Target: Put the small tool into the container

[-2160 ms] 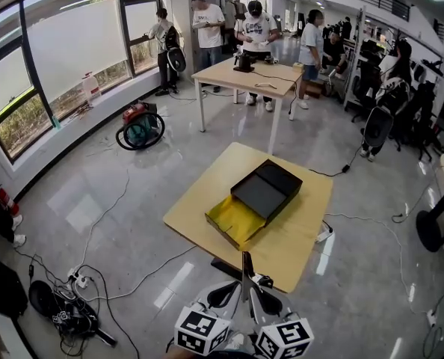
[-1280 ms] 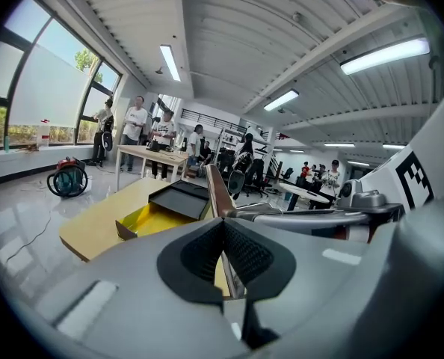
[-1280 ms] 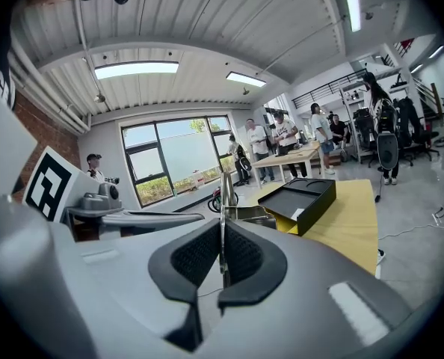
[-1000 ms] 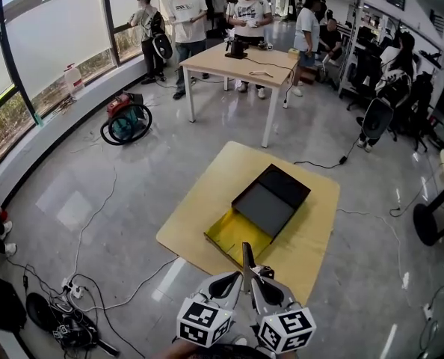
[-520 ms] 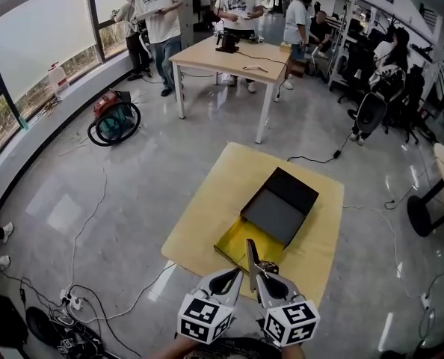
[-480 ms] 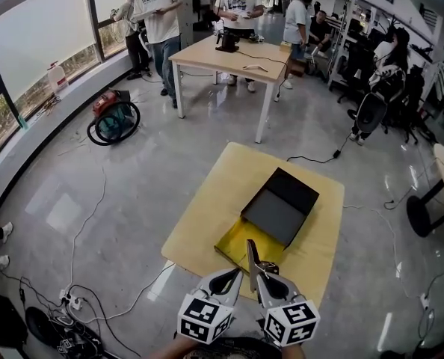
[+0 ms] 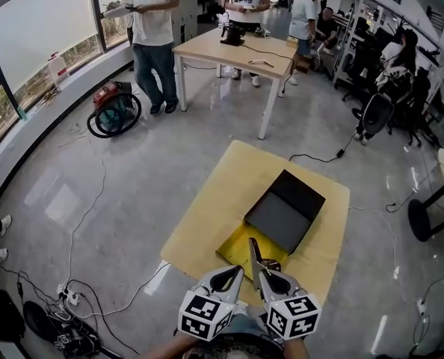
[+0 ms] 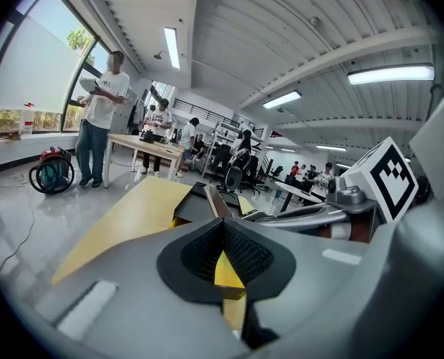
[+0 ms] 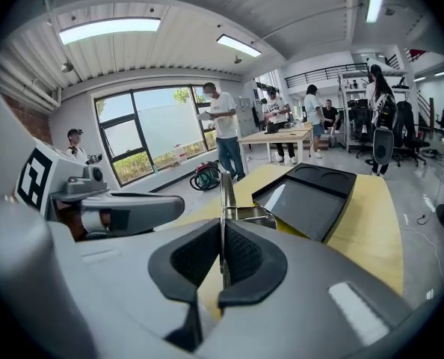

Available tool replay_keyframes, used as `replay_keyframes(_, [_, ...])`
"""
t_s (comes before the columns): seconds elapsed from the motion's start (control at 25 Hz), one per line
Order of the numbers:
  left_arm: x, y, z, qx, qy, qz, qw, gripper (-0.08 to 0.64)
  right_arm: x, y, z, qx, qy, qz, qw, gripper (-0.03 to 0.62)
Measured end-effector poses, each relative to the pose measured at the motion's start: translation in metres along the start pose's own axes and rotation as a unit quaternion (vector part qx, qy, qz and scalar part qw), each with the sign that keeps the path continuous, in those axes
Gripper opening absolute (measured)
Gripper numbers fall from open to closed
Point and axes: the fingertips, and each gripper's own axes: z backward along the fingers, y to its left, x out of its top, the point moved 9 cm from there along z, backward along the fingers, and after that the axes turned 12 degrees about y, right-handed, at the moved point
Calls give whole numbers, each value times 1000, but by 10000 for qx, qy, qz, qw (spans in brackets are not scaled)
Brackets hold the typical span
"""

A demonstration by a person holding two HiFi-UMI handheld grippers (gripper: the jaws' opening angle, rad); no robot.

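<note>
Container (image 7: 285, 209) on table (image 7: 211, 200), right of centre. Left gripper (image 7: 237, 272) and right gripper (image 7: 259, 272) side by side at table's near edge. Tool (image 7: 252, 250) between right gripper's jaws, over container's near end.

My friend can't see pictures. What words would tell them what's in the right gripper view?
The right hand-held gripper pinches a thin metal tool, which points toward an open black box on a yellow table. The left hand-held gripper is alongside, and people stand near a far table.
</note>
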Motion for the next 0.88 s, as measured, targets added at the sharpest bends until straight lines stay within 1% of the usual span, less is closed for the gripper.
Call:
replay_keyframes(0.12, [16,14,-30,112,8,75,9999,2,18,-31,-25,120,194,-37,9997,8])
replay_keyframes(0.32, [33,21,-92,280,3,173,9995,2,34,-94,-62,356,469,-63,9982,8])
replay_keyframes(0.48, [61,35,-125,372,7,233,9990,2,60,-129,-92,509,767,-154,9956,8])
replay_keyframes(0.6, [72,43,-140,445,17,284,9986,2,67,-146,-111,562,1036,-210,9928,8])
replay_keyframes(0.88, [90,60,-159,575,24,370,9977,2,72,-169,-148,640,1506,-414,9856,8])
